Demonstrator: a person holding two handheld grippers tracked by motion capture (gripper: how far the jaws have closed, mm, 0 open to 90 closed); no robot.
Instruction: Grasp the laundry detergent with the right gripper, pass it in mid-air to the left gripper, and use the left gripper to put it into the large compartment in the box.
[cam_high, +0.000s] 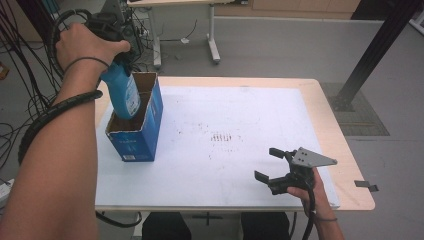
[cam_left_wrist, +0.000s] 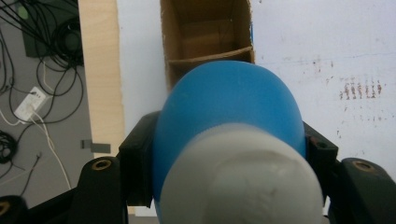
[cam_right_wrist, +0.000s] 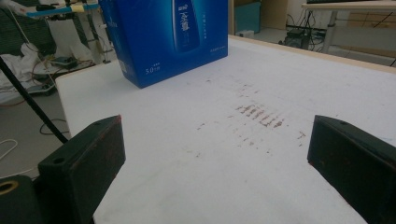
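The left claw (cam_high: 117, 50) is clamped on a blue plastic bottle with a white cap (cam_high: 122, 95), one black jaw pressed against each side just below the cap. In the high view the bottle hangs bottom-down and slightly tilted, its lower end inside the open top of a tall blue cardboard box (cam_high: 142, 132) that stands at the far left of the white-covered surface (cam_high: 225, 165). The left gripper view looks down past the white cap and the blue shoulder of the bottle (cam_left_wrist: 229, 107) into the box (cam_left_wrist: 205, 35), where a brown cardboard divider splits the inside into compartments; the bottle covers the nearer one.

The right claw (cam_high: 272, 165) rests at the near right of the surface, jaws wide apart with nothing between them. Its own view looks across the stained white surface (cam_right_wrist: 261, 154) toward the printed blue side of the box (cam_right_wrist: 163, 42), well apart from it.
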